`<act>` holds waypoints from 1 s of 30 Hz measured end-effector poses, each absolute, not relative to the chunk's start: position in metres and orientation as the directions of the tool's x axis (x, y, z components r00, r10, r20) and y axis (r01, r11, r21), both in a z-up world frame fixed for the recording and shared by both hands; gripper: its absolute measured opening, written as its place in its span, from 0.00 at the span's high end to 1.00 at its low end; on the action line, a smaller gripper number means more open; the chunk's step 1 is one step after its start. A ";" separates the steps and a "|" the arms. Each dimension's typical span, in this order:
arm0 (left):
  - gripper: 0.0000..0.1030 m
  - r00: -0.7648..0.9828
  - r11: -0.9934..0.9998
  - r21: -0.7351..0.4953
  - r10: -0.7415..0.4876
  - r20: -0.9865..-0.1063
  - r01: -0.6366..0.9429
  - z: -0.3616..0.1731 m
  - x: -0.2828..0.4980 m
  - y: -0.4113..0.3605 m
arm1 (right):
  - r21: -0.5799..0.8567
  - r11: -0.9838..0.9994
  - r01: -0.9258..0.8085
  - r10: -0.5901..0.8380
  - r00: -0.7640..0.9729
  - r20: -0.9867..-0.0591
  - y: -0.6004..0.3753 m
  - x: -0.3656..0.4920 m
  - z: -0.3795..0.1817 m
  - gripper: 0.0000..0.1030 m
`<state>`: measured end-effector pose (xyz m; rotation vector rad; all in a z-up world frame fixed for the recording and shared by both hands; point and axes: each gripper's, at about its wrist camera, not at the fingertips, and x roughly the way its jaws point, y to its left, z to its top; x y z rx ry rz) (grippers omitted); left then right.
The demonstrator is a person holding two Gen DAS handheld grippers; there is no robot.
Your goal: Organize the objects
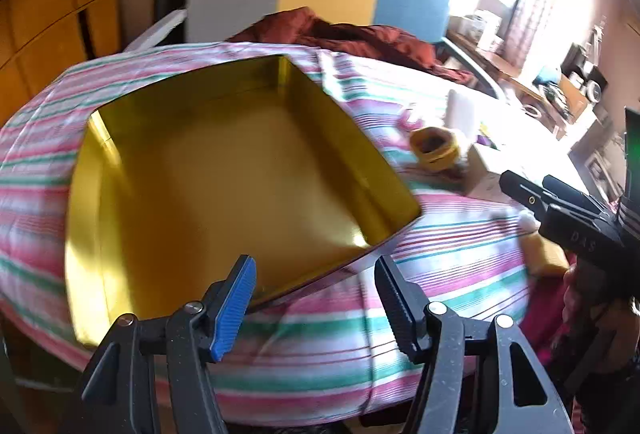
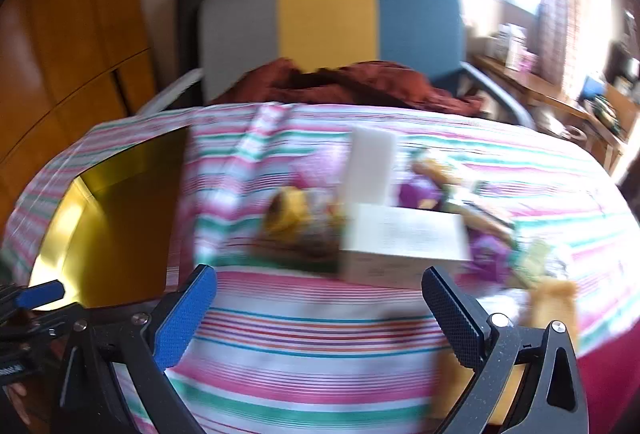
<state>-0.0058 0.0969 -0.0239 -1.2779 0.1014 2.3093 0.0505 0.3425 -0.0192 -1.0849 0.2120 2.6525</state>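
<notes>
A gold metal tin (image 1: 224, 186) lies open on the striped cloth, nothing inside it. My left gripper (image 1: 316, 298) hovers open at the tin's near right corner, holding nothing. In the right wrist view the tin (image 2: 116, 218) is at the left. Ahead lie a flat white box (image 2: 404, 246), an upright white box (image 2: 370, 166), a yellow roll (image 2: 288, 214) and purple and yellow packets (image 2: 488, 254), all blurred. My right gripper (image 2: 320, 314) is open above the cloth, short of the flat box. The same yellow roll (image 1: 434, 146) shows in the left wrist view.
A striped cloth (image 2: 320, 362) covers the table. Behind it stands a grey, yellow and blue chair (image 2: 332, 22) with a rust-red cloth (image 2: 360, 82) on it. A wooden cabinet (image 1: 52, 2) is at the left, a cluttered desk (image 1: 552, 90) at the right. A soft yellow thing (image 2: 556, 298) lies near right.
</notes>
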 end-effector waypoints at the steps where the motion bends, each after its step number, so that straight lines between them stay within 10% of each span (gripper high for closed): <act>1: 0.39 -0.433 -0.868 -0.170 0.391 -0.812 -0.467 -0.022 -0.007 0.103 | 0.032 -0.947 -0.321 0.207 -0.680 -0.703 0.351 0.054 -0.018 0.00; 30: 0.41 -0.183 -0.762 -0.310 0.484 -0.855 -0.569 -0.054 -0.114 0.295 | 0.054 -0.871 -0.489 0.311 -0.633 -0.709 0.447 0.073 -0.010 0.00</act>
